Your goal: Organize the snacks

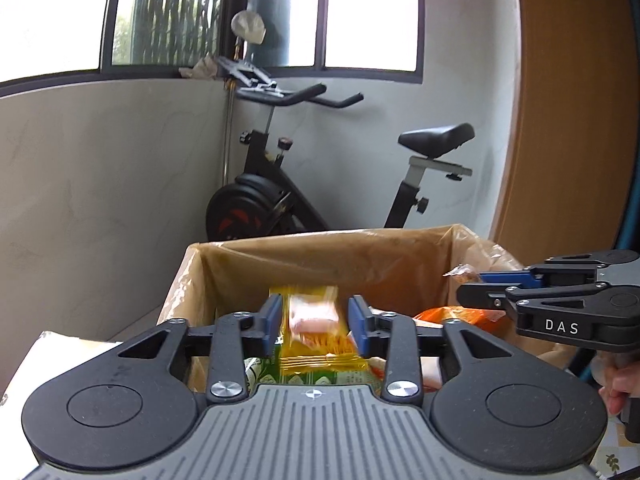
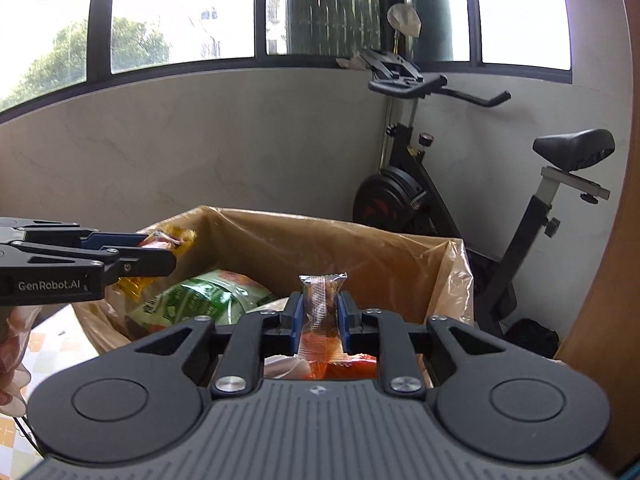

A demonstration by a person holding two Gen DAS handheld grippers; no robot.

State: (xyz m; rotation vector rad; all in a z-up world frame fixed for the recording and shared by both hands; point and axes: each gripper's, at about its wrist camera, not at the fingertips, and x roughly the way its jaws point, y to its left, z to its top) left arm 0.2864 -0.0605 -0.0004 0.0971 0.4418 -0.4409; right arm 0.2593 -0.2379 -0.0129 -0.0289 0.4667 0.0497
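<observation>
A cardboard box (image 1: 320, 256) lined with clear plastic stands in front of both grippers and holds several snack bags. My left gripper (image 1: 314, 320) hangs over the box with its blue pads apart; a yellow snack packet (image 1: 316, 320), blurred, sits between them without clear contact. My right gripper (image 2: 320, 310) is shut on a small clear-wrapped orange snack (image 2: 322, 300), held upright over the box (image 2: 360, 240). A green bag (image 2: 200, 300) and an orange bag (image 2: 340, 364) lie inside. The left gripper (image 2: 160, 254) shows at the left of the right wrist view, the right gripper (image 1: 468, 288) at the right of the left wrist view.
A black exercise bike (image 1: 288, 184) stands behind the box against the grey wall, under the windows. A wooden panel (image 1: 568, 100) rises at the right. A white paper-like sheet (image 1: 48, 356) lies at the left of the box. A patterned tablecloth (image 2: 44, 344) shows below.
</observation>
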